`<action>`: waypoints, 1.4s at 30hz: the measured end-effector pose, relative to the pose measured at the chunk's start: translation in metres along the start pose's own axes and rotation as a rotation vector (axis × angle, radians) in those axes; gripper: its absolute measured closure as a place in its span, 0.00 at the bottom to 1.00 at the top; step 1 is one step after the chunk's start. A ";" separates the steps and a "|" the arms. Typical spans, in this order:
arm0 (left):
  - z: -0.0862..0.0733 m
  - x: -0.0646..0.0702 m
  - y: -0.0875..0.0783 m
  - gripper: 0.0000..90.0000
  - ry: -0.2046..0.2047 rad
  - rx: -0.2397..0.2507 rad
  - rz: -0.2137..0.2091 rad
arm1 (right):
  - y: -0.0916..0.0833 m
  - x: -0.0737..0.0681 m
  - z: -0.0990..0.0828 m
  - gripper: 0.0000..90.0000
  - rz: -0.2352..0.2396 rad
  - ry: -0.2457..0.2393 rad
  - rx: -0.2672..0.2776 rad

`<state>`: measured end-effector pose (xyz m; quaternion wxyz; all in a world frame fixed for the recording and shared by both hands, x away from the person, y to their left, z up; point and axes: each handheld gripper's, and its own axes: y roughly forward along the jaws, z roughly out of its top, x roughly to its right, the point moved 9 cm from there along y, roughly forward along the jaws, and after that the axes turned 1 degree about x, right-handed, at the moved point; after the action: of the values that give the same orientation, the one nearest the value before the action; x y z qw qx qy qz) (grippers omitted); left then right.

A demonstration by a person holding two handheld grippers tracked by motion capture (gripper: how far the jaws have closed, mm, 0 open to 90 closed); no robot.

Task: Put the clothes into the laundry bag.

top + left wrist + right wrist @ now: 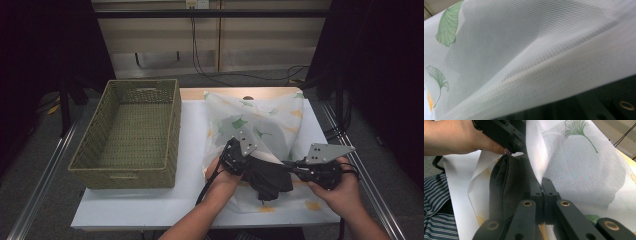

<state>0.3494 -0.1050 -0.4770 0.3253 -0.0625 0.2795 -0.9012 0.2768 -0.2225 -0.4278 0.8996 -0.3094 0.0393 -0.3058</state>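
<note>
A white mesh bag point(260, 120) printed with green and yellow leaves lies on the right half of the table. A dark grey garment point(270, 180) sits in its near opening. My left gripper point(247, 159) holds the bag's upper edge at the left of the opening, with the mesh point(524, 50) draped right over its camera. My right gripper point(289, 165) comes in from the right, its jaws pressed together on the mesh edge point(542, 187). In the right gripper view the garment point(506, 185) lies folded just left of those jaws, and the left gripper point(520, 145) pinches the bag above it.
A woven olive basket point(127, 172) stands on the left half of the white table point(190, 145), with nothing in it. Cables run along the floor behind the table. A striped sleeve or shirt point(436, 202) lies at the near edge.
</note>
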 end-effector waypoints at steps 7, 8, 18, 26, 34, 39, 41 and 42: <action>-0.012 0.019 -0.011 0.60 0.006 -0.041 -0.146 | 0.001 0.002 0.001 0.99 -0.003 0.004 0.007; -0.015 0.023 -0.015 0.53 0.020 -0.053 -0.174 | 0.000 0.002 0.002 0.99 0.001 0.005 0.007; -0.016 0.045 -0.052 0.42 0.072 -0.017 -0.271 | 0.002 0.001 0.002 0.99 0.004 0.009 0.001; -0.022 0.068 -0.066 0.43 0.118 -0.013 -0.334 | 0.003 0.000 0.003 0.99 0.012 0.010 0.001; -0.022 0.091 -0.060 0.36 0.156 0.000 -0.433 | 0.004 0.000 0.002 0.99 0.015 0.016 0.000; -0.026 0.106 -0.046 0.34 0.190 -0.011 -0.477 | 0.003 0.001 0.002 0.99 0.015 0.015 0.000; -0.029 0.106 -0.039 0.34 0.202 -0.045 -0.471 | 0.003 0.000 0.002 0.99 0.015 0.018 -0.001; -0.030 0.106 -0.035 0.34 0.197 -0.045 -0.470 | 0.003 0.000 0.002 0.99 0.019 0.019 0.001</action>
<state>0.2381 -0.1346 -0.4902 0.0763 -0.0449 0.3077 -0.9473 0.2789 -0.2199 -0.4281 0.9022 -0.3056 0.0506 -0.3002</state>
